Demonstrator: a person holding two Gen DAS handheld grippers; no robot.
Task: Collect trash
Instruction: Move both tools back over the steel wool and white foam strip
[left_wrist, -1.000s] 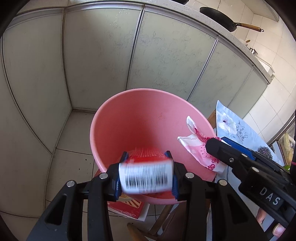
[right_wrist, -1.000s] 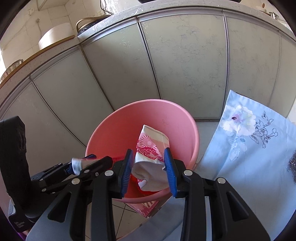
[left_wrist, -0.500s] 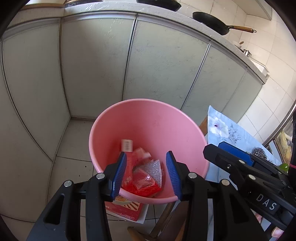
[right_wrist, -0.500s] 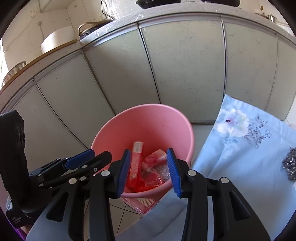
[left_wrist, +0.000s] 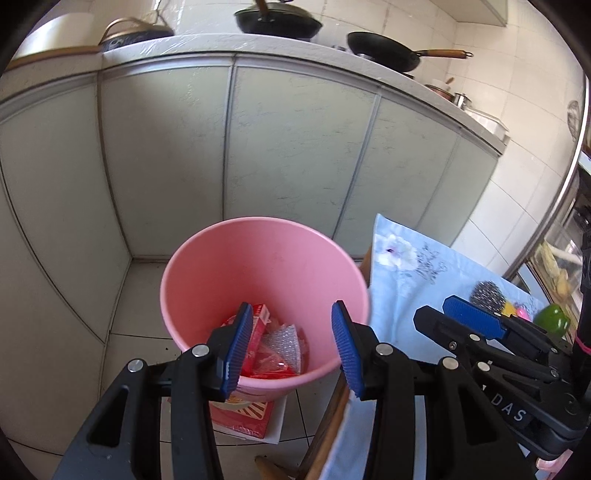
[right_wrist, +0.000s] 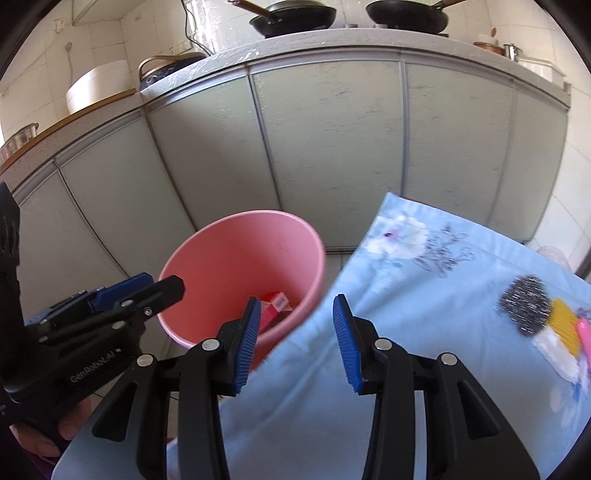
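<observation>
Dropped trash (left_wrist: 271, 345) into bin (left_wrist: 221, 258); both tools, left (left_wrist: 291, 349) and right (right_wrist: 295, 338), empty, jaws just widened; remaining scraps (right_wrist: 554, 332) far right on surface (right_wrist: 424, 295), nearer right tool.

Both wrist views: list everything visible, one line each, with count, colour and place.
bin: one, pink, on the floor by the cabinets
wrappers: several, red and clear, inside the bin
red box: one, under the bin's base
tablecloth: one, pale blue floral, right of the bin
steel scourer: one, grey, on the tablecloth
pans: two, black, on the counter
cabinets: grey-green, behind the bin
left tool: open, empty
right tool: open, empty
</observation>
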